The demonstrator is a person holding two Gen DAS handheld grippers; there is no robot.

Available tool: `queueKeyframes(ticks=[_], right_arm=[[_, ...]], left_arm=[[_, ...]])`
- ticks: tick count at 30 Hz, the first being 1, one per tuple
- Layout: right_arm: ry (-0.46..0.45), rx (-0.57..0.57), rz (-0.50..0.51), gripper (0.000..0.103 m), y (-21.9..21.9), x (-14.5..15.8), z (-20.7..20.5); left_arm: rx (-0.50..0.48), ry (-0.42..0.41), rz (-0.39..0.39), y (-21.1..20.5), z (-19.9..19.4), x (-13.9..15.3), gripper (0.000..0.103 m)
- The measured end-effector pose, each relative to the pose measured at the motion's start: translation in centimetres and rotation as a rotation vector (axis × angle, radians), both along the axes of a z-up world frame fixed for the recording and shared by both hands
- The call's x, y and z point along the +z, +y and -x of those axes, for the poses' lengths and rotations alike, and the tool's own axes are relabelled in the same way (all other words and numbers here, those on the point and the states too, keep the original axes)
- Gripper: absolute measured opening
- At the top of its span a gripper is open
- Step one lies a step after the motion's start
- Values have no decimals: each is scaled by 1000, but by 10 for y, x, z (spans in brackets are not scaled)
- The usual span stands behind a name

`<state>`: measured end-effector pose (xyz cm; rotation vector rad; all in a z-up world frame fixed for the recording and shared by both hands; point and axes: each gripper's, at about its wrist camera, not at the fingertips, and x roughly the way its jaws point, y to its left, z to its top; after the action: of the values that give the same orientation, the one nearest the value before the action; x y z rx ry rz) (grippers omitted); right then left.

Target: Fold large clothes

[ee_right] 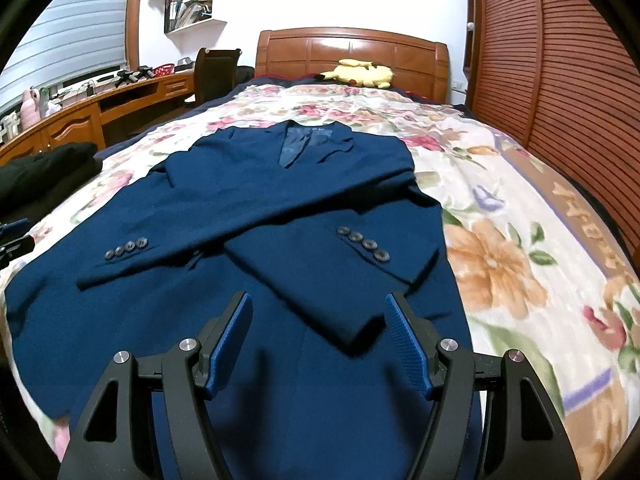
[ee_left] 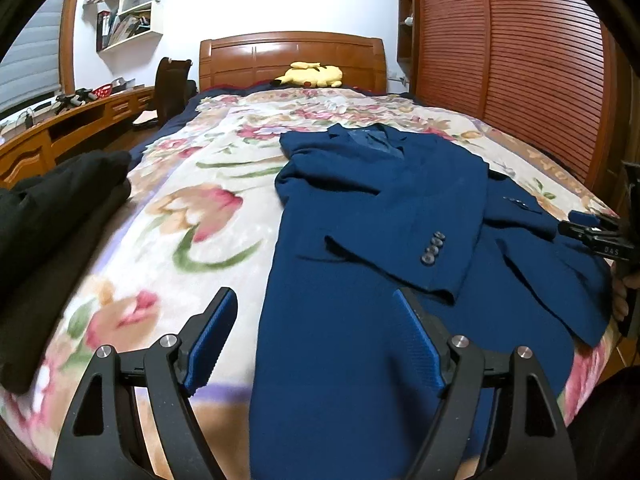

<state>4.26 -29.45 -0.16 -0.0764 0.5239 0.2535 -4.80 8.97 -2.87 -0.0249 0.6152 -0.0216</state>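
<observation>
A dark blue suit jacket lies flat on the flowered blanket, collar toward the headboard. Both sleeves are folded across its front, and their buttoned cuffs point opposite ways. My left gripper hovers open over the jacket's lower left edge, nothing between its blue pads. My right gripper is open above the jacket's lower middle, just short of the nearer cuff, also holding nothing. In the left wrist view the right gripper shows at the right edge.
Black clothing is piled at the bed's left side. A yellow plush toy rests by the wooden headboard. A wooden desk runs along the left, a slatted wardrobe along the right.
</observation>
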Motion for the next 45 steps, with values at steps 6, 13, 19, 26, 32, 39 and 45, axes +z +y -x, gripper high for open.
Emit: queueKeyframes(ticks=[6,13,19,26,32,39,45], right_arm=[[9,-26,-5,70,-22,-3,31],[28,-68,47,70,-55,1,65],[57,-82,66,70,-74,4,80],[98,-46,44,70,-77,3,87],[154,-5,43,70,-74,-13,86],[149,37,3,38,-69,-19,90],[93,37,-15,8,-66,-13,94]], left_arm=[[14,-1,12,6,24,3,80],[13,39,31,15,40,-2,69],[-7,92,9,12,39,-8,48],[-21,136,-5,16,38,-18,40],[-24,164,0,16,39,-30,40],[-69,185,20,11,36,-30,27],[-80,118,54,8,53,-11,4]])
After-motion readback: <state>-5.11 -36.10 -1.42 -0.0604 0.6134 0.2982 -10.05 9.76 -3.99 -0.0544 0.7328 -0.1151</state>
